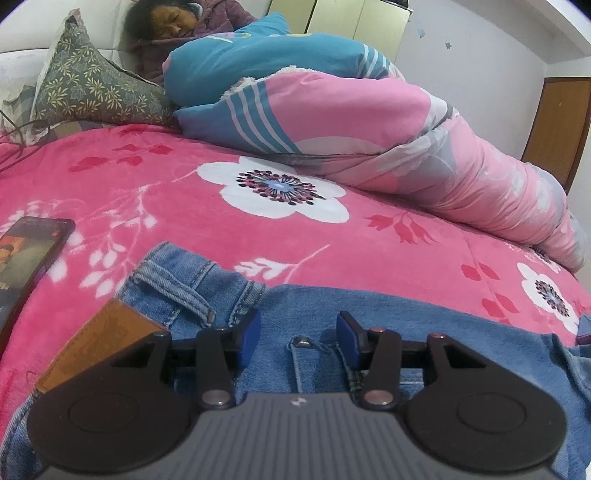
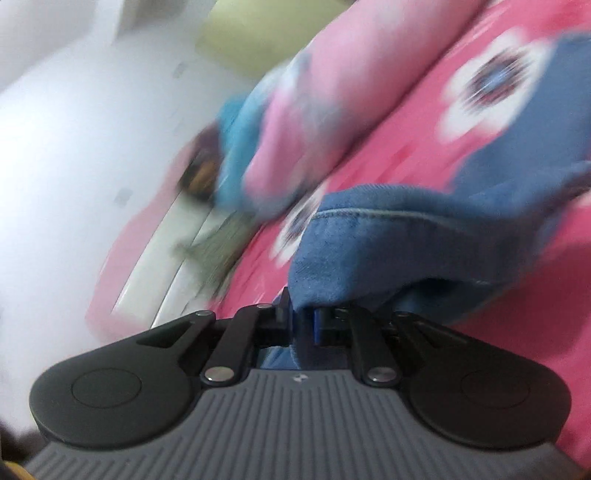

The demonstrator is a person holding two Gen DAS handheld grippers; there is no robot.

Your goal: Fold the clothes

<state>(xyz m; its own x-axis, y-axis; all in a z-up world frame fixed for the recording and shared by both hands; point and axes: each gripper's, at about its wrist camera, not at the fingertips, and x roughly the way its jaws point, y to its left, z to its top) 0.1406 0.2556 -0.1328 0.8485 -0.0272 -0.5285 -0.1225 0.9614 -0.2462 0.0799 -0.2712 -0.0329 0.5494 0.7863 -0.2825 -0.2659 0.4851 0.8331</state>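
Observation:
Blue jeans (image 1: 388, 314) lie on the pink flowered blanket (image 1: 184, 192), waistband end near me, with a brown leather patch (image 1: 99, 339) at the left. My left gripper (image 1: 300, 334) rests low over the waistband, its blue pads (image 1: 251, 332) apart on either side of a belt loop with a rivet, not pressing on it. In the blurred right wrist view my right gripper (image 2: 303, 321) is shut on a fold of the jeans (image 2: 388, 229), which rises from its jaws and drapes off to the right above the blanket (image 2: 406, 129).
A phone (image 1: 29, 251) with a lit screen lies on the blanket at the left. A person (image 1: 173, 22) lies at the far side under a pink and blue quilt (image 1: 351, 122), beside a grey patterned pillow (image 1: 85, 85). A brown door (image 1: 557, 122) stands at the right.

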